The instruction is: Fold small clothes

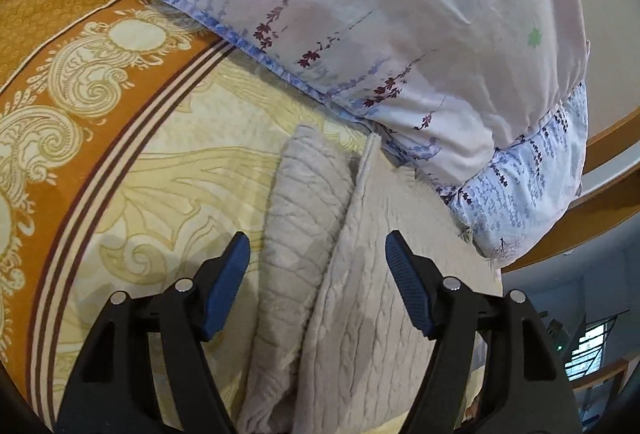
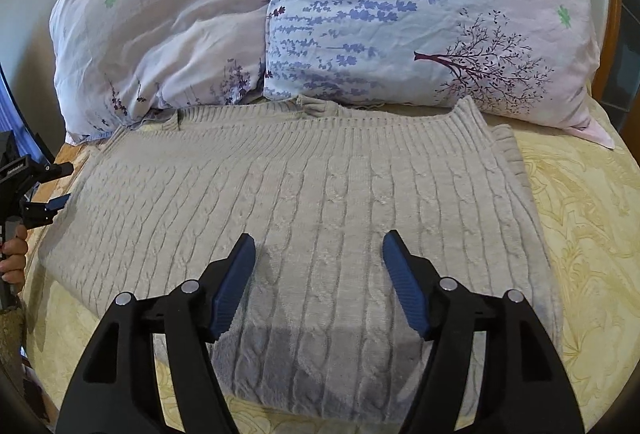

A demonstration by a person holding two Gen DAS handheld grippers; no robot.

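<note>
Both grippers, left [image 1: 318, 240] and right [image 2: 319, 242], hang wide open over the grey sweater [image 2: 304, 194], holding nothing.

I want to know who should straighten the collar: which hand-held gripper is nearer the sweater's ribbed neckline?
Left, probably. The left hand-held gripper sits open at the sweater's side edge, near the ribbed neckline. The right hand-held gripper hovers open over the sweater's lower middle, farther away.

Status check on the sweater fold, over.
Left hand-held gripper open, empty. Right hand-held gripper open, empty, over sweater. Sweater partly folded, lying flat on bed. Pillows touching its far edge.
</note>
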